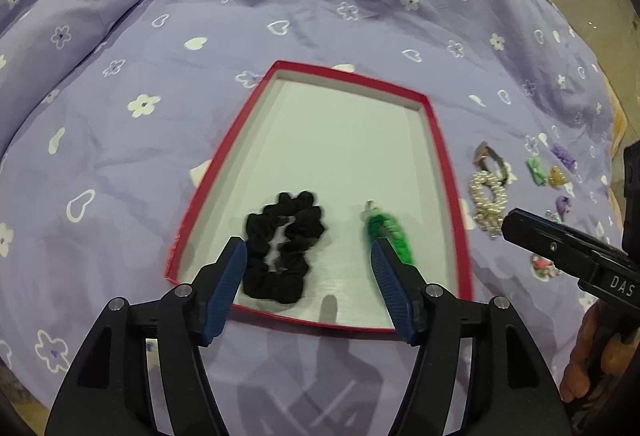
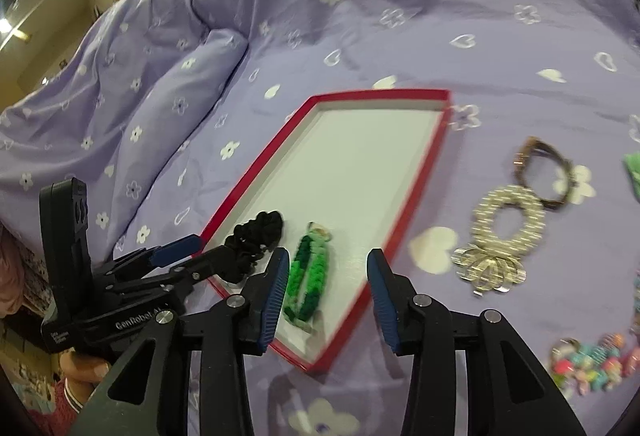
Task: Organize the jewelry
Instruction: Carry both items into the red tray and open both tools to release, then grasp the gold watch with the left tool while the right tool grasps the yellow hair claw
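Your left tool [image 1: 308,256] stands open and empty above the black scrunchie [image 1: 284,248], which lies inside the red-rimmed tray [image 1: 440,156] on the bed, apparently just set down there for sorting. From the right wrist, your right tool [image 2: 328,268] also gapes empty beside the green braided piece [image 2: 308,272] in the tray, while the pearl ring [image 2: 504,228] waits outside.

Even indoor light, soft shadows, motion blur, fisheye-warped edges.
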